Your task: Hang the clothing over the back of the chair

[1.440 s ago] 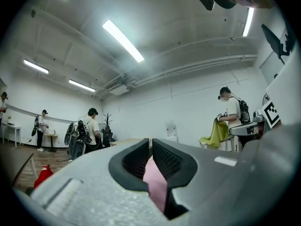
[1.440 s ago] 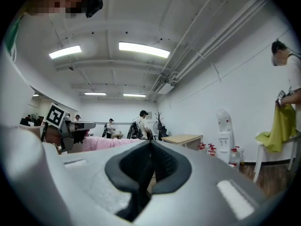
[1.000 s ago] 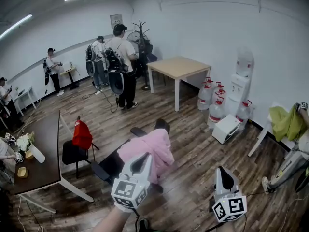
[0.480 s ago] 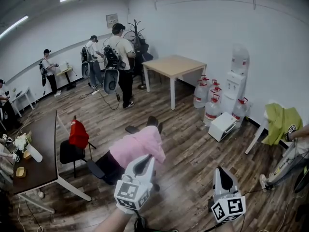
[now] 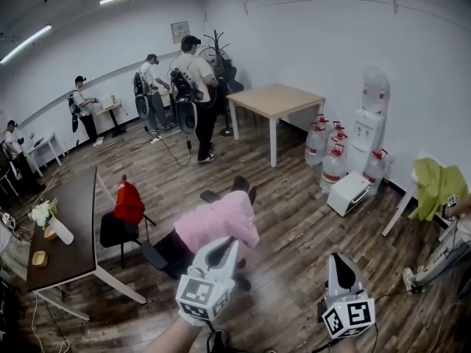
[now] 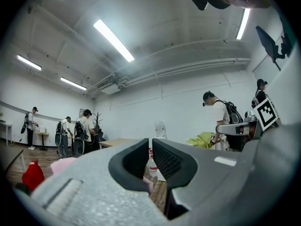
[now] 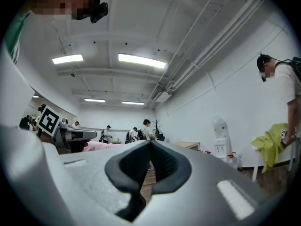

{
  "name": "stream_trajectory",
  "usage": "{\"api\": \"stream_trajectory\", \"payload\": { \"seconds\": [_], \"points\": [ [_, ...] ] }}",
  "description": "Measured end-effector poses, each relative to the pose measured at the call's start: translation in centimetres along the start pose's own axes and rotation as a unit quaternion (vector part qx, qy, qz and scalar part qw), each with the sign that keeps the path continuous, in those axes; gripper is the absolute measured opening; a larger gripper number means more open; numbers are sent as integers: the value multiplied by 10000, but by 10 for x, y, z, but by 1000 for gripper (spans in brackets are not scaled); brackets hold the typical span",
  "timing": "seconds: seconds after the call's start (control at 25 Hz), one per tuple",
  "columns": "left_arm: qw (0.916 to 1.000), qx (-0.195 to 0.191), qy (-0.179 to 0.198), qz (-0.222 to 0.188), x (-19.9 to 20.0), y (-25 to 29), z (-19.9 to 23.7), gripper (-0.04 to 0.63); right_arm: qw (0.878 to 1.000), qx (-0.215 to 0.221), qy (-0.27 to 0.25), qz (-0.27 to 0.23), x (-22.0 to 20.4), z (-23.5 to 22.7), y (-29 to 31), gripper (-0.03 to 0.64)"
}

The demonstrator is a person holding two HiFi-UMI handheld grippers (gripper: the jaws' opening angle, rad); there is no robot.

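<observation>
A pink garment (image 5: 221,223) lies draped over the back of a black chair (image 5: 171,250) in the middle of the wooden floor. My left gripper (image 5: 227,243) is shut and holds nothing, its tips just in front of the garment's near edge. Along its jaws (image 6: 150,144) a bit of the pink cloth (image 6: 62,164) shows at the lower left. My right gripper (image 5: 337,260) hangs apart from the chair, to the right over bare floor. Its jaws meet at the tips (image 7: 150,143) with nothing between them, and the pink garment (image 7: 101,146) shows far to its left.
A second black chair with a red garment (image 5: 129,203) stands by a dark table (image 5: 70,230) on the left. A wooden table (image 5: 276,101), water bottles (image 5: 333,157), a dispenser (image 5: 368,127) and a white box (image 5: 348,193) line the right wall. A green garment (image 5: 436,186) hangs at far right. Several people stand at the back.
My left gripper has shifted a little near the pink garment, which stays draped on the chair. The right gripper has kept still.
</observation>
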State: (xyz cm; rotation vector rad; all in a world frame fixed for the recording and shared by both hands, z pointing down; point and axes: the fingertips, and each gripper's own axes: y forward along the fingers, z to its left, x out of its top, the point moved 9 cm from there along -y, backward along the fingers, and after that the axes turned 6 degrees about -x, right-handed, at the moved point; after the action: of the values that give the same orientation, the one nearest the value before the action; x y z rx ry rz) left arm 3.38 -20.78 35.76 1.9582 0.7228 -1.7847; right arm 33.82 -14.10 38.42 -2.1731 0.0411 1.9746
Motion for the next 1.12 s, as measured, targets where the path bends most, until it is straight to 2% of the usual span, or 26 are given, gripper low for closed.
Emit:
{"api": "stream_trajectory", "payload": {
  "seconds": [1.12],
  "points": [
    [9999,-12,72,-149,6,-34,-5,32,9987,220,-356,-280,12,30,-27,3]
  ]
}}
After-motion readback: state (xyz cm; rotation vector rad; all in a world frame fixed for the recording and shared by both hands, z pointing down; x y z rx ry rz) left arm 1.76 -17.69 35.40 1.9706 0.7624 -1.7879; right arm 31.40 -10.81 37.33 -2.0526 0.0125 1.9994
